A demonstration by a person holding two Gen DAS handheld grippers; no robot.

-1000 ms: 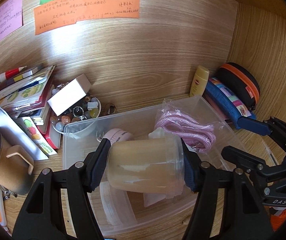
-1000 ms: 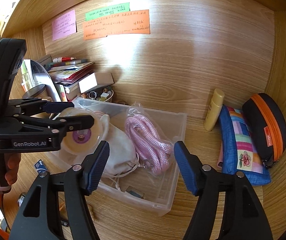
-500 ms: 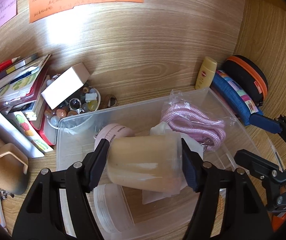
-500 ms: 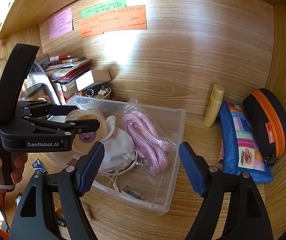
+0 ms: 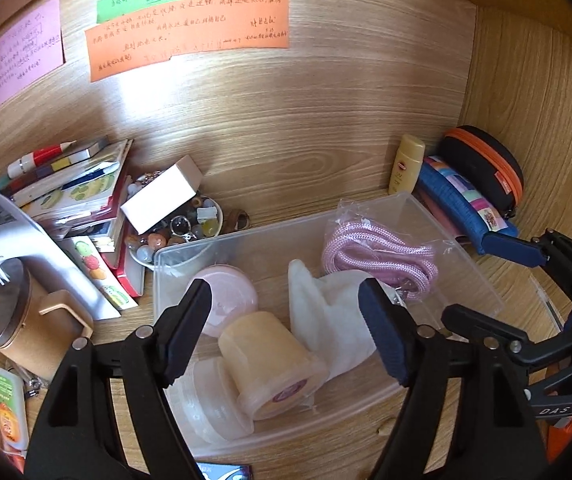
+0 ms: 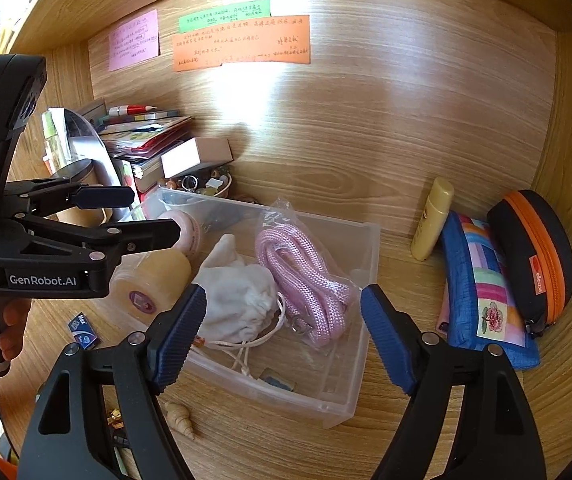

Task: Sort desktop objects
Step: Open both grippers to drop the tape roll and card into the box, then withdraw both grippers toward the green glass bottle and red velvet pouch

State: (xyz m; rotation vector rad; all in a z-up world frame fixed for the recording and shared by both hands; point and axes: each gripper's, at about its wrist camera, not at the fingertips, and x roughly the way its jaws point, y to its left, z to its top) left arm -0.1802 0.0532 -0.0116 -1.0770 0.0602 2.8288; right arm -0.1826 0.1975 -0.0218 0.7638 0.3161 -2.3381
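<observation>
A clear plastic bin (image 5: 481, 276) (image 6: 369, 248) sits on the wooden desk. In it lie a translucent yellowish cup (image 5: 272, 364) (image 6: 154, 280) on its side, a pink round case (image 5: 228, 292), a white drawstring pouch (image 5: 333, 312) (image 6: 238, 300) and a bagged pink rope (image 5: 377, 256) (image 6: 301, 268). My left gripper (image 5: 286, 328) (image 6: 142, 216) is open and empty, above the cup. My right gripper (image 6: 284, 336) is open and empty, in front of the bin; it shows at the right in the left wrist view (image 5: 497, 280).
Books (image 5: 74, 196), a white box (image 5: 162, 196) and a bowl of trinkets (image 5: 178, 228) stand at the back left, a brown mug (image 5: 18, 316) at the left. A yellow bottle (image 6: 431, 220), a blue patchwork pouch (image 6: 485, 292) and a black-orange case (image 6: 533, 260) lie right. A shell (image 6: 180, 418) lies in front.
My left gripper opened and let go of the yellowish cup, which now lies on its side in the bin. The left gripper has pulled back and up. The right gripper stayed open.
</observation>
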